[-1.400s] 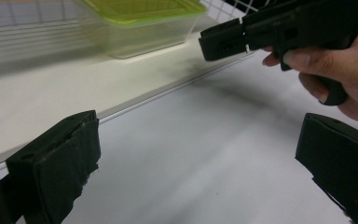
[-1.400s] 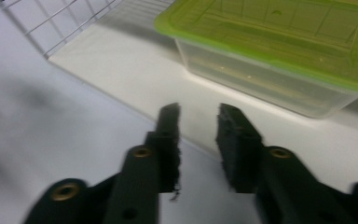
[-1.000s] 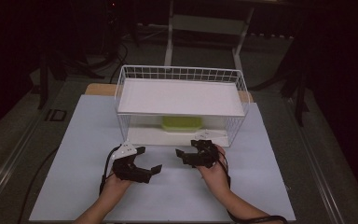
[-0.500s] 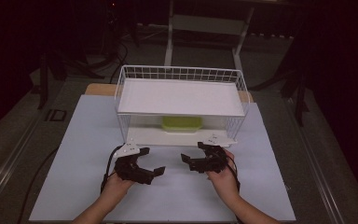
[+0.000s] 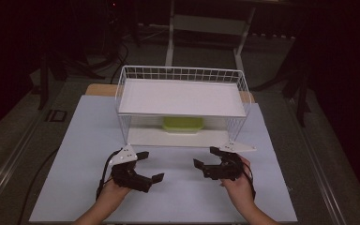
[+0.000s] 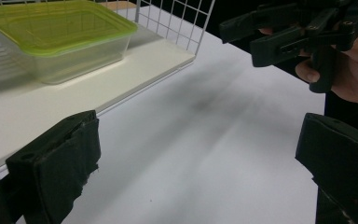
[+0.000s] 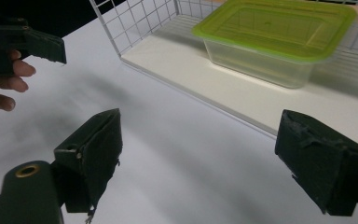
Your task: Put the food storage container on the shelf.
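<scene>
R gripper [image 5: 205,159] jaws just opened wide, nothing btwn; pulled back from wire rack [image 5: 183,74] onto worktop [image 5: 178,197]; L gripper [image 5: 151,165] apart, empty; green-lid container [image 5: 183,124] sits on rack's lower shelf, untouched; placement looks done.

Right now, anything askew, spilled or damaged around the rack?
Nothing stands out. The green-lidded container sits flat, lid on, on the lower shelf of the wire rack. No spills on the white table. Both grippers, left and right, are open and empty.

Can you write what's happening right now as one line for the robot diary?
left gripper: open, empty | right gripper: open, empty, jaws just opening | green-lidded box: on rack's lower shelf, untouched
</scene>
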`<state>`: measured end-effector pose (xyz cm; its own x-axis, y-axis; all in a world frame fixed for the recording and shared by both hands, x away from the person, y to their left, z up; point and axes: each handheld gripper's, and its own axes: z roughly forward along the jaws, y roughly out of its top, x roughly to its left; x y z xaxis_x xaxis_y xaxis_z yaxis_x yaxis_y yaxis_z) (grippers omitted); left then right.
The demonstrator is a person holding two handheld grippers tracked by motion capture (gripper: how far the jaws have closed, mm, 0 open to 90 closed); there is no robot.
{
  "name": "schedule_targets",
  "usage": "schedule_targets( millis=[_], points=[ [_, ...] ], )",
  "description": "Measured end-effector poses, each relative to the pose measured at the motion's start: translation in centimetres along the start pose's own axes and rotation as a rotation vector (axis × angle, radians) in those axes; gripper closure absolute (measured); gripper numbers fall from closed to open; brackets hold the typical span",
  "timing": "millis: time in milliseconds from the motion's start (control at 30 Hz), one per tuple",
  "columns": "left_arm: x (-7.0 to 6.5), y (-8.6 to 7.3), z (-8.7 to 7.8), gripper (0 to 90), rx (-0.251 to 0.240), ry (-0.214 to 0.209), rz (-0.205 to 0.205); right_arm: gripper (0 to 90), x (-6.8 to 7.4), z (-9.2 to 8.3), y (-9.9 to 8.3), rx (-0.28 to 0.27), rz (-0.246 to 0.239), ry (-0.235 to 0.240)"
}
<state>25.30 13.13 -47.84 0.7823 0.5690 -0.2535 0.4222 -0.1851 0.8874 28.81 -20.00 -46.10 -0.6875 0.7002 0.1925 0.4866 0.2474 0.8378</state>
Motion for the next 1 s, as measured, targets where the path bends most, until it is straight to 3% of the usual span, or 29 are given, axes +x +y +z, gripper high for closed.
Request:
schedule_targets(
  millis=[367,567,733,1000],
  points=[
    [-0.2,-0.8,-1.9,0.4,0.005,0.019,-0.008,14.8,-0.3,-2.6,-2.2,0.007,0.015,-0.01],
    [-0.2,-1.6,-2.8,0.4,0.008,0.05,-0.004,14.8,-0.7,-3.8,-3.3,0.01,0.02,-0.021],
    [0.0,-2.3,-3.1,0.4,0.009,0.059,-0.022,14.8,-1.2,-4.3,-3.8,0.031,0.033,-0.024],
    [0.4,-2.8,-3.1,0.4,0.011,0.076,-0.018,14.8,-1.8,-4.9,-4.4,0.01,0.044,-0.024]
  ],
)
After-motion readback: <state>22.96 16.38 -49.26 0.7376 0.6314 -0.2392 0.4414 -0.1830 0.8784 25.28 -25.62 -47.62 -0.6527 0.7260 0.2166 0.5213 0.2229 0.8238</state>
